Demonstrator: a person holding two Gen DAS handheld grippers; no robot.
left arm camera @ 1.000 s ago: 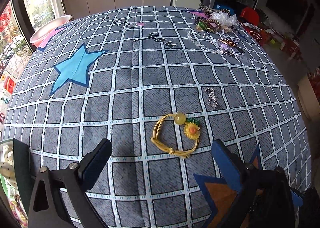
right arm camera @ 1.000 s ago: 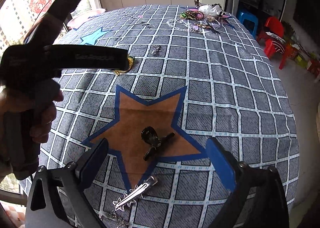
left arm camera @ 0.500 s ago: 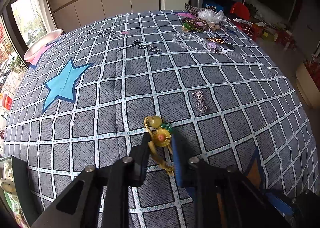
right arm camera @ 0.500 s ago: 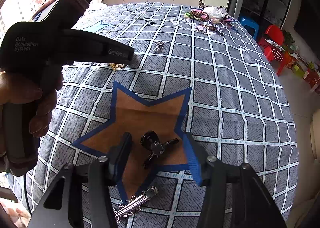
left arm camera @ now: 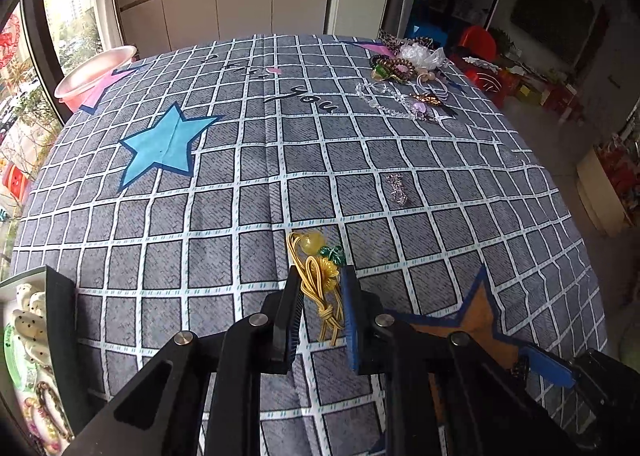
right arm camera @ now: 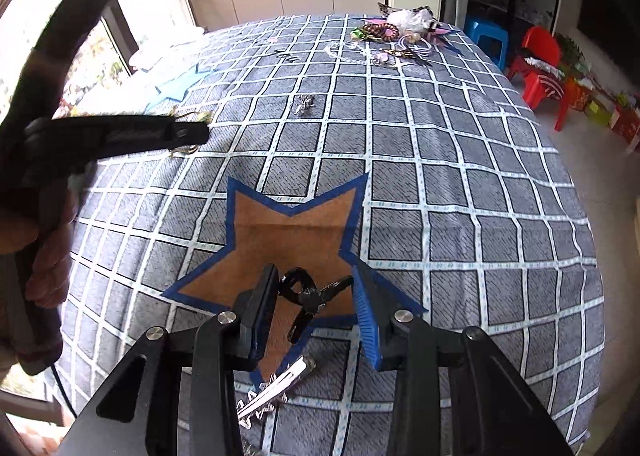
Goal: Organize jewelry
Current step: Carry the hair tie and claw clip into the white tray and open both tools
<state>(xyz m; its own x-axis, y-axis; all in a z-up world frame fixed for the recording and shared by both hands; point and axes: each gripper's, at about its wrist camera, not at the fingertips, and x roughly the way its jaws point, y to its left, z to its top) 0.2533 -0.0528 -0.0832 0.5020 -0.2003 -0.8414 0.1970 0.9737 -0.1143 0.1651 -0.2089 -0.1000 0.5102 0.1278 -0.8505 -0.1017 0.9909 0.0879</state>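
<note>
Across the bench lay a grey cloth [left arm camera: 224,216] ruled in white squares, with a light-blue star [left arm camera: 164,144] toward the window side, an orange star [right arm camera: 288,240] edged in dark blue nearer the middle, and cursive lettering [left arm camera: 312,100] further back. At the far end sat a heap of jewelry [left arm camera: 404,68] with a clear beaded strand trailing from it, and a small silver chain piece [left arm camera: 397,189] lay alone on the squares. A pink bowl [left arm camera: 94,74] stood at the window-side corner, pale cabinets lined the back wall, and red and blue plastic stools [right arm camera: 536,64] stood on the floor beyond. The left tongs [left arm camera: 320,292] were pressed in on a yellow cord bracelet [left arm camera: 316,276] with a sunflower charm, its looped end sticking out past the tips. The right tongs [right arm camera: 316,292] were closing around a black hair clip [right arm camera: 308,296] on the orange star, the pads just reaching its ends, with a silver star-trimmed clip [right arm camera: 272,388] lying on the cloth just below. A hand [right arm camera: 44,264] gripped the left tool's handle at the edge of the right wrist view.
</note>
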